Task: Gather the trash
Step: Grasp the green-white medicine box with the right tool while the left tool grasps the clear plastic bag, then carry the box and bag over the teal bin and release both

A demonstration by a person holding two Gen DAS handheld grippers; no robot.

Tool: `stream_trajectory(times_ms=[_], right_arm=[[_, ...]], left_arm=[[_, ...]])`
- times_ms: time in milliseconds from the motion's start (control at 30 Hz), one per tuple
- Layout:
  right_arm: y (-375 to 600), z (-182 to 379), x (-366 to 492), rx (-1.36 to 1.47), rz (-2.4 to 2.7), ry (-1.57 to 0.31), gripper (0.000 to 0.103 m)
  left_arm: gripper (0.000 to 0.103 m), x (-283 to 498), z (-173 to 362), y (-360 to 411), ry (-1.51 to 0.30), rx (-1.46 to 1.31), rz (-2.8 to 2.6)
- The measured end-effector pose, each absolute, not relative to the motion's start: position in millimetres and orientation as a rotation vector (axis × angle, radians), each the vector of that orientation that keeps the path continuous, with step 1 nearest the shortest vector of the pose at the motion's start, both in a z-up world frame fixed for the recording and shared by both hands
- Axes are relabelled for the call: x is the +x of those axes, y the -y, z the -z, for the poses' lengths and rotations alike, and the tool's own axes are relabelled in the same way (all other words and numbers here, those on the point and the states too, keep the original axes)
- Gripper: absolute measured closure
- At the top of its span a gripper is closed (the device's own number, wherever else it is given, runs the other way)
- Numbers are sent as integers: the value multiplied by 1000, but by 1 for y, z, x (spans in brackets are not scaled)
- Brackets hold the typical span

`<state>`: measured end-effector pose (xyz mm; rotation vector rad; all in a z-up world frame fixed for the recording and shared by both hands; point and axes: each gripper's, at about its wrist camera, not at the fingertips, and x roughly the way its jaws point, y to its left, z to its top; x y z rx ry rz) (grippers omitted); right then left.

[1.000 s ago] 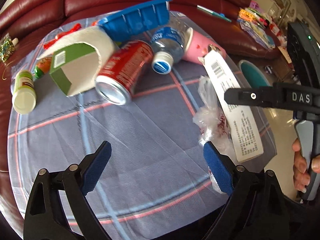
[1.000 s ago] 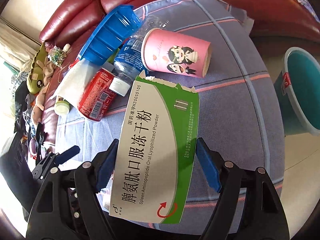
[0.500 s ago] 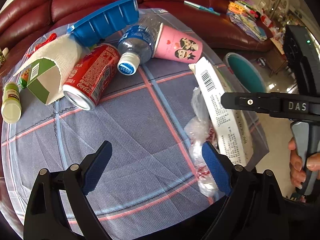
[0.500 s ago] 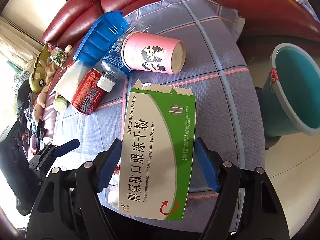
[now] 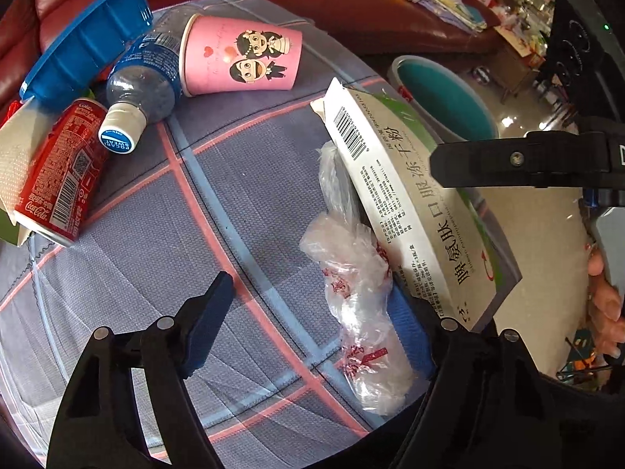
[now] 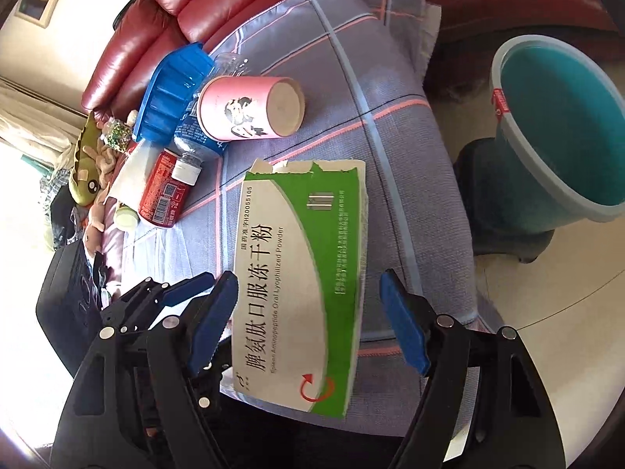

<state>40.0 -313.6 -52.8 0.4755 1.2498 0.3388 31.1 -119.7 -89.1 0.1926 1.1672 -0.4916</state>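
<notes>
The left gripper, jaws just narrowing, stood spread beside the crumpled plastic bag without pinching it. The right gripper bracketed the green medicine box; whether it pinched, I cannot tell. Beyond lay the pink cup and teal bin.

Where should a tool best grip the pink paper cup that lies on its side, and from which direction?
Grip the pink paper cup across its round wall near the middle, coming from above. It lies sideways, so both curved flanks are exposed, though the clear plastic bottle crowds one side.
</notes>
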Motion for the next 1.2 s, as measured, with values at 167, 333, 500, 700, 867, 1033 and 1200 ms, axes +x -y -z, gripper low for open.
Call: stream_trajectory(times_ms=[167, 333, 500, 700, 867, 1033, 1200], right_arm=[[313, 55, 41, 472, -333, -1262, 28], [307, 56, 47, 457, -314, -1263, 28], [297, 53, 51, 440, -297, -1266, 24], [259, 53, 65, 332, -264, -1276, 16], [229, 62, 74, 233, -209, -1303, 14], [216, 76, 79, 150, -150, -1338, 14], [211, 72, 77, 92, -170, -1309, 28]], left_arm=[[24, 42, 90, 103, -1158, 169, 411], [71, 42, 84, 100, -1138, 193, 427], [76, 40, 76, 85, -1132, 112, 450], [76, 43, 64, 42, -1102, 44, 393], [76, 47, 65, 19, -1108, 22, 382], [74, 45, 73, 13, -1127, 2, 377], [65, 45, 78, 16, -1138, 10, 358]])
